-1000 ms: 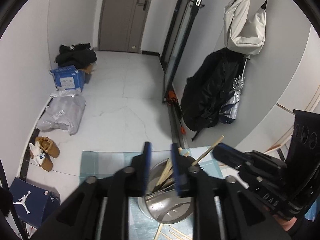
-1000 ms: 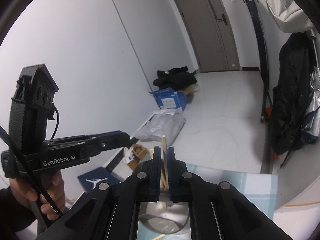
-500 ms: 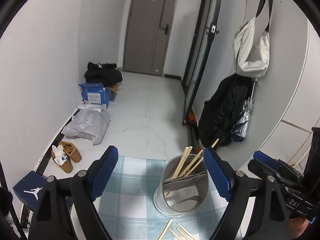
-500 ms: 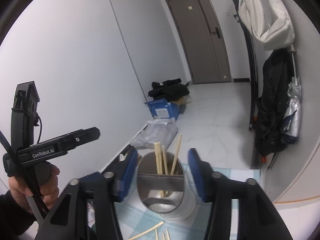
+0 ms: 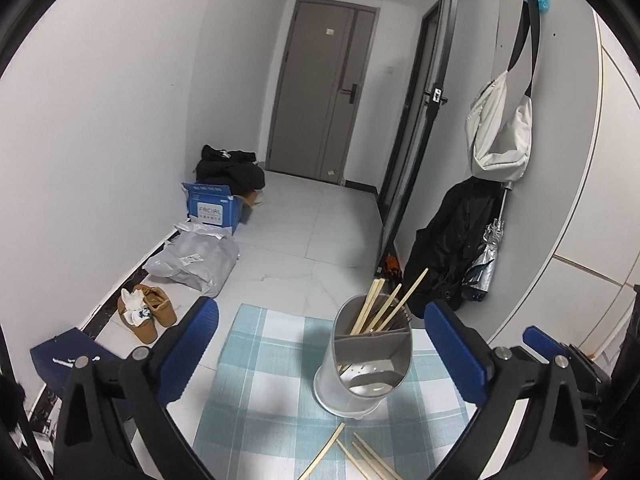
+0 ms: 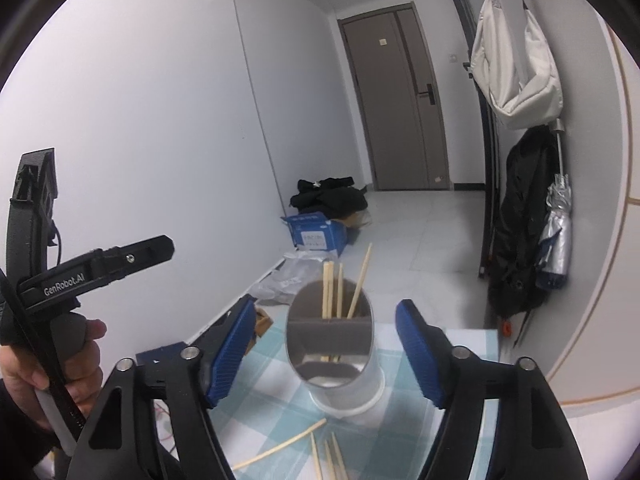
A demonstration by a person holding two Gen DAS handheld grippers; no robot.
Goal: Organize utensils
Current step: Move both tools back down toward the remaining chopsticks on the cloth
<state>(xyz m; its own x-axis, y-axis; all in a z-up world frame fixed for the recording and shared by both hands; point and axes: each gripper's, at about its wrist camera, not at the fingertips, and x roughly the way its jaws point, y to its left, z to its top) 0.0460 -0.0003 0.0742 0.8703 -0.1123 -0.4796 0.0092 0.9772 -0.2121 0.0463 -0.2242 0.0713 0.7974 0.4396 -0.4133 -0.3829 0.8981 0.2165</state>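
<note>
1. Utensil holder (image 5: pixel 370 360): round metal cylinder, shiny inside, grey divider splitting it into compartments. Stands upright on the checked cloth (image 5: pixel 264 364), near the table's far edge.
2. Contents: several chopsticks in holder (image 5: pixel 380 310), pale wood, thin and straight, all in the far compartment, leaning and poking above the rim. Near compartment shows only reflective perforated metal floor.
3. Loose chopsticks (image 5: pixel 360 456) lie flat on the cloth just in front of the holder, splayed, not touching it. Same in the right view (image 6: pixel 304 446).
4. Cloth: teal and white plaid, flat, matte.
5. Left gripper (image 5: pixel 320 354): released, blue ribbed pads spread very wide, jaws have just been opening. Nothing gripped; holder sits in the gap, clear of both pads.
6. Right gripper (image 6: pixel 326 354): released, jaws have just been opening, pads either side of the holder, not touching.
7. Floor items: blue cardboard box (image 5: pixel 210 206) open, dark clothes behind it; crumpled grey plastic bag (image 5: pixel 196 262); tan shoes (image 5: pixel 146 314).
8. Person's hand (image 6: pixel 52 372) grips the left gripper's handle.
</note>
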